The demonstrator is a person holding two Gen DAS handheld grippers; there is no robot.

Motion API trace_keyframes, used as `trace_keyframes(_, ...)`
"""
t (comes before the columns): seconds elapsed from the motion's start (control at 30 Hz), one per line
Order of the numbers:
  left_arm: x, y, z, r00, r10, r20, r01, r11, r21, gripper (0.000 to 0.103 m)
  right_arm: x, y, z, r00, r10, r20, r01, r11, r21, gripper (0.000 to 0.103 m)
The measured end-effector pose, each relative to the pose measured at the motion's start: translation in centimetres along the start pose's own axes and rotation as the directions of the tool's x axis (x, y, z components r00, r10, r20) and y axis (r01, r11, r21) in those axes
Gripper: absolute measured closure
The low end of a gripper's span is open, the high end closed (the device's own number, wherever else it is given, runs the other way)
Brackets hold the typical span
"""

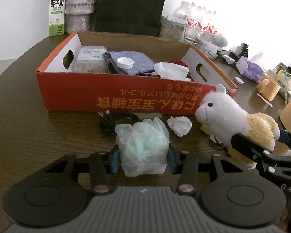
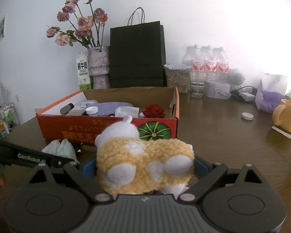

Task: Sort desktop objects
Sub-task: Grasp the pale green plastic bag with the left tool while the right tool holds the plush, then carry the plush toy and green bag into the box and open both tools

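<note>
Plush alpaca (image 2: 143, 163), white and tan, is clamped between the right gripper (image 2: 145, 165) fingers above the worktop (image 2: 232, 155) before the orange box (image 2: 106, 130), while the left gripper (image 1: 143, 158) fingers press a crumpled plastic bag (image 1: 143, 145).

Orange box (image 1: 126, 95) with yellow lettering, white-and-tan plush (image 1: 234, 124), pale green bag (image 1: 143, 145)

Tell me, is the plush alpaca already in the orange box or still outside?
Outside: the plush alpaca is held in the right tool, before the orange box.
</note>
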State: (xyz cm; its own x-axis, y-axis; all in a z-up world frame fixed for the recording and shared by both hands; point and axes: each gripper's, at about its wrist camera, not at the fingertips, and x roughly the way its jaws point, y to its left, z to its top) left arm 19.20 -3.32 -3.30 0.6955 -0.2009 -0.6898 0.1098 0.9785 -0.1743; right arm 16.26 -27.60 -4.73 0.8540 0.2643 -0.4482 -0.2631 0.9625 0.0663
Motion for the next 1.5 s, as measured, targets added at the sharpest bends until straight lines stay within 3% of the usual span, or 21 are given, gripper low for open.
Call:
trace_keyframes(0.17, -1.5, 0.4, 0.2, 0.999, -0.008, 0.033, 0.008, 1.0, 0.007, 0.056, -0.9, 0.6, 0.7, 1.0, 0.003, 0.031, -0.003, 1.0, -0.011, 0.008)
trace_keyframes(0.37, -4.1, 0.5, 1.6, 0.992, -0.014, 0.128, 0.01, 0.999, 0.033, 0.056, -1.8, 1.4, 2.4, 0.996, 0.003, 0.087, -0.001, 1.0, -0.025, 0.008)
trace_keyframes(0.77, -5.8, 0.5, 8.1, 0.951, -0.016, 0.31, 0.006, 0.999, 0.034, 0.056, -0.2, 2.9, 8.4, 0.983, 0.007, 0.182, 0.002, 0.999, -0.05, 0.008)
trace_keyframes(0.9, -4.7, 0.6, 9.9, 0.936, -0.004, 0.352, -0.006, 1.0, 0.029, 0.056, 1.7, 3.5, 10.5, 0.982, 0.003, 0.191, 0.006, 0.999, -0.049, 0.008)
trace_keyframes(1.1, -1.6, 1.8, 11.7, 0.93, 0.016, 0.366, -0.009, 1.0, -0.021, 0.056, 5.9, 4.2, 12.7, 0.984, -0.009, 0.177, 0.016, 0.999, -0.036, 0.008)
trace_keyframes(1.3, 2.4, 3.2, 13.1, 0.938, 0.047, 0.343, -0.03, 0.998, -0.055, 0.056, 10.6, 3.6, 13.4, 0.992, -0.032, 0.123, 0.033, 0.999, -0.008, 0.008)
trace_keyframes(1.5, 6.5, 4.0, 13.4, 0.954, 0.079, 0.291, -0.076, 0.997, -0.022, 0.056, 14.3, 2.7, 12.1, 0.997, -0.032, 0.069, 0.032, 0.999, -0.009, 0.008)
